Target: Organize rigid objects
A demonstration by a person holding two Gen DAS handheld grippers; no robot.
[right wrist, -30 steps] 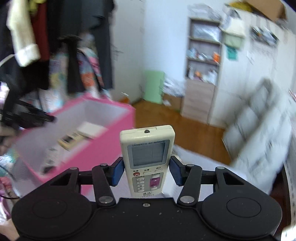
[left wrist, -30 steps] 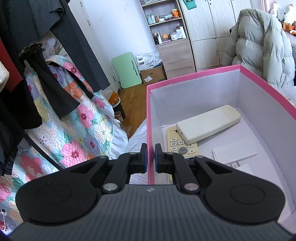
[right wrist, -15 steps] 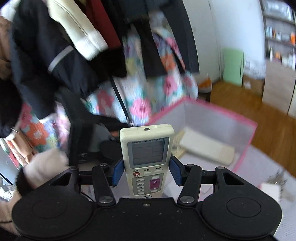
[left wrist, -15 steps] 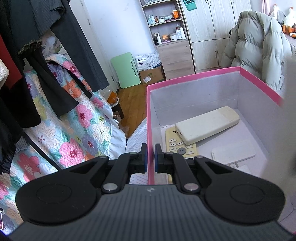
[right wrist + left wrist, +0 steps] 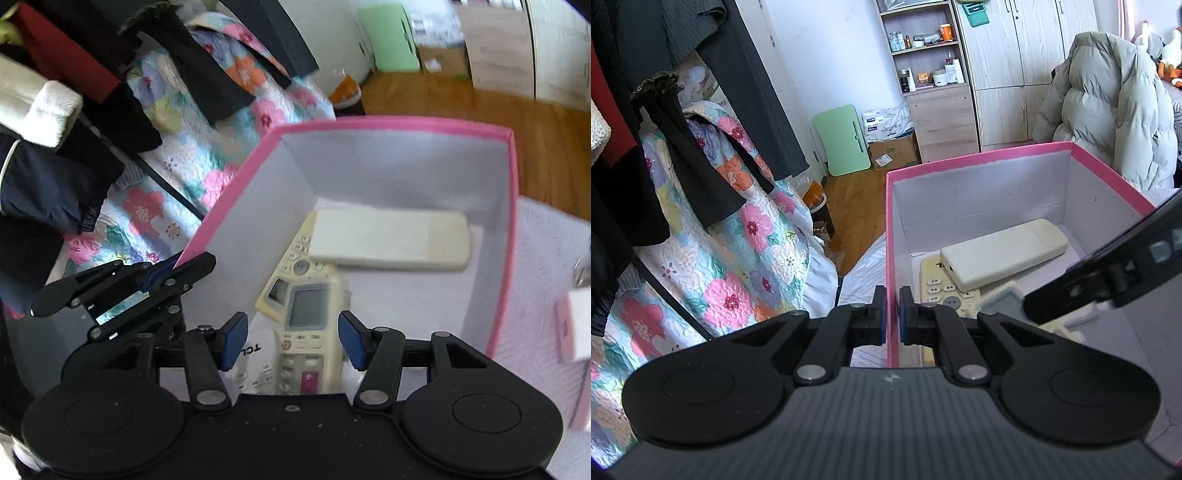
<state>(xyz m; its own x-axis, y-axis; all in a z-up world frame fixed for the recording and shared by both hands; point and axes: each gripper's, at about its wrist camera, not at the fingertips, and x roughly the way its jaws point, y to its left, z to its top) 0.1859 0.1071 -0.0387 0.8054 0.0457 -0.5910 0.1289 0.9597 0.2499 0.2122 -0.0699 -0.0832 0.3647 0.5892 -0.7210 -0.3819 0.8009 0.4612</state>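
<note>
A pink box [image 5: 979,157] with a white inside holds several remotes. My left gripper [image 5: 892,308] is shut on the box's left wall [image 5: 891,258]; it also shows in the right wrist view [image 5: 155,275]. My right gripper [image 5: 290,341] is open over the box [image 5: 511,221]. A cream remote with a screen [image 5: 308,332], blurred, sits between its pads without touching them. A long white remote [image 5: 388,240] lies across a cream keypad remote [image 5: 301,258] further in. The right gripper shows at the right edge of the left wrist view [image 5: 1108,273].
Dark clothes [image 5: 665,129] hang over a floral quilt [image 5: 738,240] left of the box. A grey puffer coat [image 5: 1108,110], shelves and a wardrobe [image 5: 960,74] stand behind. A small white and pink box [image 5: 576,325] lies right of the box.
My right gripper swung over the box, opened, and the screen remote left its grip and dropped in. My left gripper stays clamped on the box wall.
</note>
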